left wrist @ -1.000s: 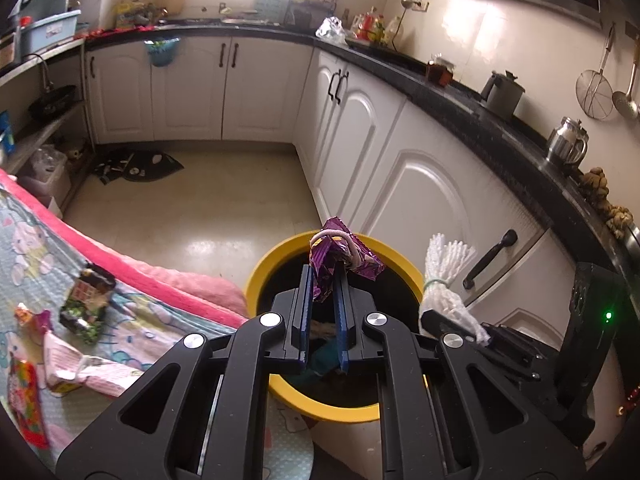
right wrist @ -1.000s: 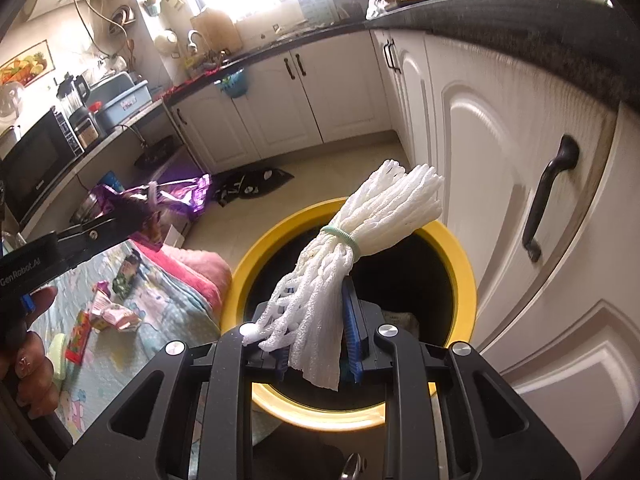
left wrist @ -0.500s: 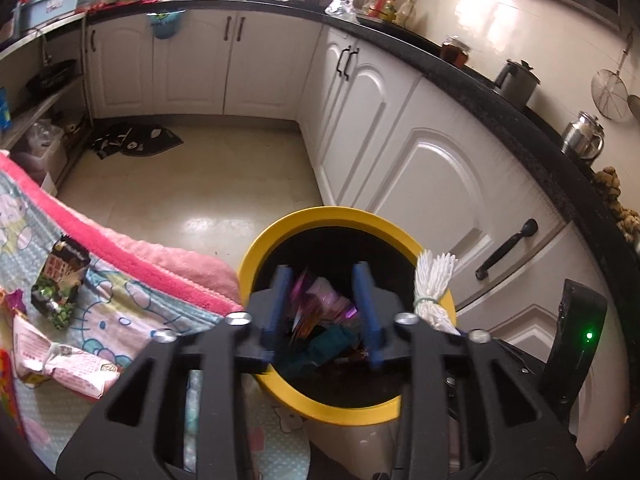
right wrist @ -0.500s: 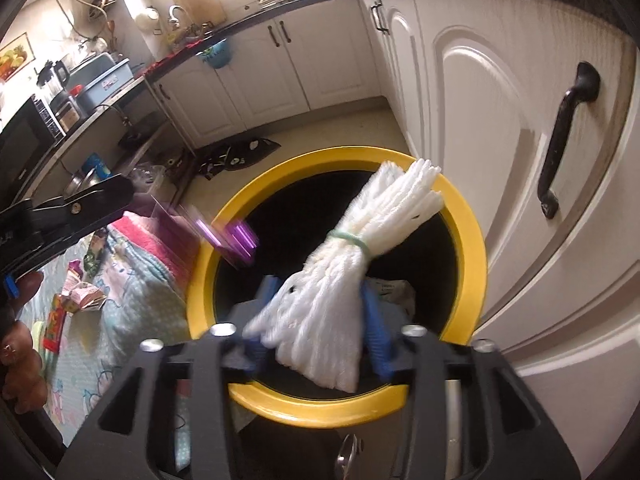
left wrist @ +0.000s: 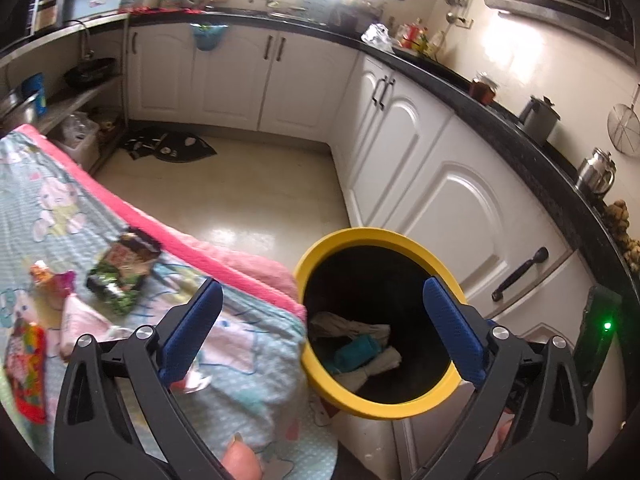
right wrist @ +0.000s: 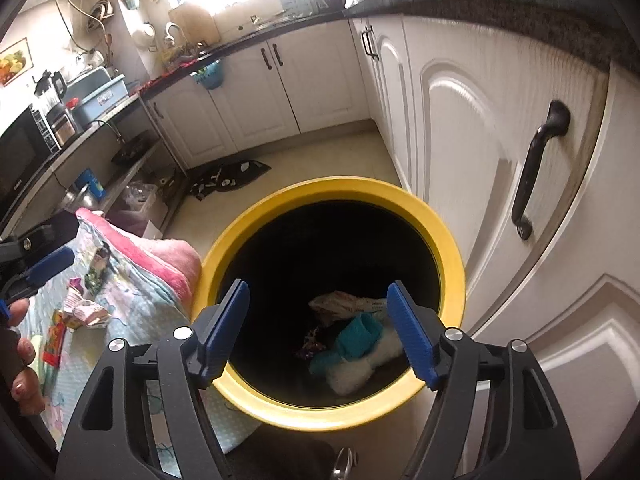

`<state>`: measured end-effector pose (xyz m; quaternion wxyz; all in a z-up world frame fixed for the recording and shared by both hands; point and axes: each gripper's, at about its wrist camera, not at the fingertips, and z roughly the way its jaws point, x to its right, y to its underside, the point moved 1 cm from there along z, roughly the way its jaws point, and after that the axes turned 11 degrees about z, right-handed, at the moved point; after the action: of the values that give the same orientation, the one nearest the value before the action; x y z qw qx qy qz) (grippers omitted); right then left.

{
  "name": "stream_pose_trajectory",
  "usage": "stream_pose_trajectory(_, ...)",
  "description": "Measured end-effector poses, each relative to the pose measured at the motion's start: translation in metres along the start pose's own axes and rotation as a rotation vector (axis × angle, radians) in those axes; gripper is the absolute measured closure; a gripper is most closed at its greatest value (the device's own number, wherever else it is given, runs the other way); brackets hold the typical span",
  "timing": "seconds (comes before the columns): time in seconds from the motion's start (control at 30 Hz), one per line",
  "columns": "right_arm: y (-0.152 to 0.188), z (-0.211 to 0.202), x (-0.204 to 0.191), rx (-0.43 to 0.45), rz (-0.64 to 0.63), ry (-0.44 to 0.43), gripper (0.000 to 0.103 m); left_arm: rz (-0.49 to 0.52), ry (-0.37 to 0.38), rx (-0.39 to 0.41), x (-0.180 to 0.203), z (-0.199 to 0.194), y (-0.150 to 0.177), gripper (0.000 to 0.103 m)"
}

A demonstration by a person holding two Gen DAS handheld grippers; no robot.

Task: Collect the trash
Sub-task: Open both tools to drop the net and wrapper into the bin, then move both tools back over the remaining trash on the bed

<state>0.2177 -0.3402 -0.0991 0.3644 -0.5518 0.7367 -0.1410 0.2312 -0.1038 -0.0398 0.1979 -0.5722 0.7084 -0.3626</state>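
Observation:
A yellow-rimmed bin (left wrist: 400,240) (right wrist: 240,236) stands beside the table. Inside it lie the white foam net (right wrist: 360,368), a teal piece (right wrist: 356,336), a purple wrapper (right wrist: 312,346) and a pale packet (right wrist: 344,302). My left gripper (left wrist: 320,328) is open and empty, over the edge between table and bin. My right gripper (right wrist: 318,328) is open and empty, right above the bin mouth. Several wrappers stay on the table: a green and black packet (left wrist: 120,276), a pink and white packet (left wrist: 80,320) and a red one (left wrist: 26,368).
The table has a pale blue cartoon cloth (left wrist: 60,216) with a pink edge (left wrist: 224,264). White cabinet doors (right wrist: 480,160) with a black handle (right wrist: 536,168) stand close on the right of the bin. A dark floor mat (left wrist: 168,148) lies on the floor.
Both grippers opened. The purple wrapper left my left gripper and the white foam net left my right gripper; both now lie in the bin. My left gripper shifted left toward the table.

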Motion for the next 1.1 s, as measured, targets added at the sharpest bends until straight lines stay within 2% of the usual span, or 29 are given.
stream_pose_trajectory(0.43,0.000,-0.039,-0.042,0.070,-0.062,-0.091,0.032,-0.032,-0.086,0.080,-0.032,-0.059,0.006,0.011)
stream_pose_trajectory(1.1,0.022,-0.072,-0.107,0.086,-0.202,-0.206,0.031,-0.087,-0.160,0.166,-0.073,-0.119,0.023,0.011)
